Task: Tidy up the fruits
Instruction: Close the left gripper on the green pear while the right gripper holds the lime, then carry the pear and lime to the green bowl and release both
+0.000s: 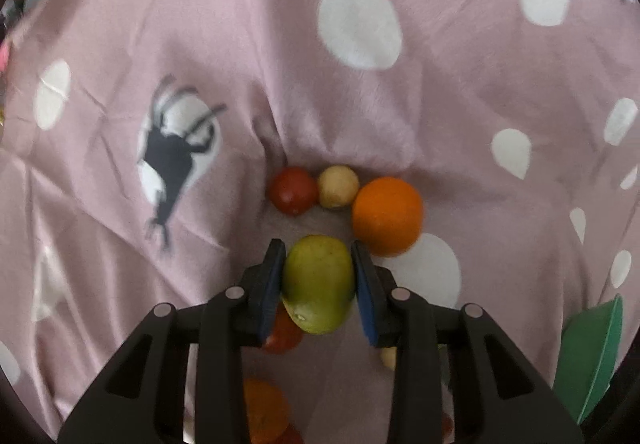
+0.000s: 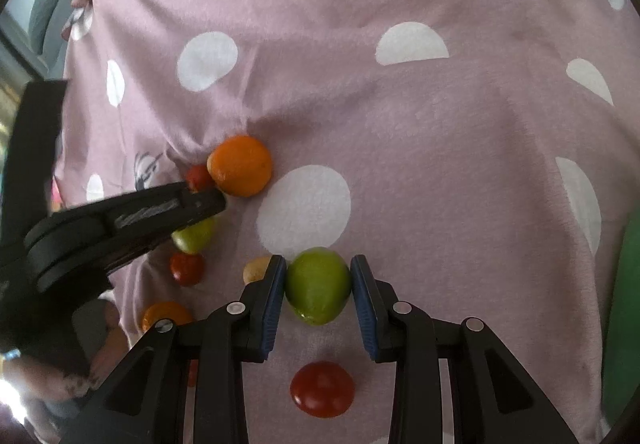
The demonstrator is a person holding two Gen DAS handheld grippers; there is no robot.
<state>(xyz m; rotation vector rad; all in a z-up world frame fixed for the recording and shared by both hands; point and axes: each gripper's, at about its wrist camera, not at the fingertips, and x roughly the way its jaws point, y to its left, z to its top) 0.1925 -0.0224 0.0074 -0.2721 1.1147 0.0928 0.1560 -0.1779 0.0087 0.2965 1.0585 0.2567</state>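
Note:
Several fruits lie on a pink cloth with white dots (image 1: 440, 104). My left gripper (image 1: 316, 256) is shut on a green mango-like fruit (image 1: 319, 284), both blue pads against its sides. Just beyond it sit a red tomato (image 1: 293, 190), a small pale fruit (image 1: 338, 186) and an orange (image 1: 387, 216). My right gripper (image 2: 318, 260) is shut on another green fruit (image 2: 318, 286), pads touching either side. Below it lies a red tomato (image 2: 322, 388). The right wrist view shows the left gripper (image 2: 208, 204) from the side, over its green fruit (image 2: 194, 234).
A green bowl (image 1: 592, 356) stands at the lower right of the left wrist view and its green side (image 2: 624, 304) fills the right edge of the other. More fruit lies near the grippers: a red one (image 2: 187, 268), a pale one (image 2: 256, 269), an orange (image 2: 166, 314).

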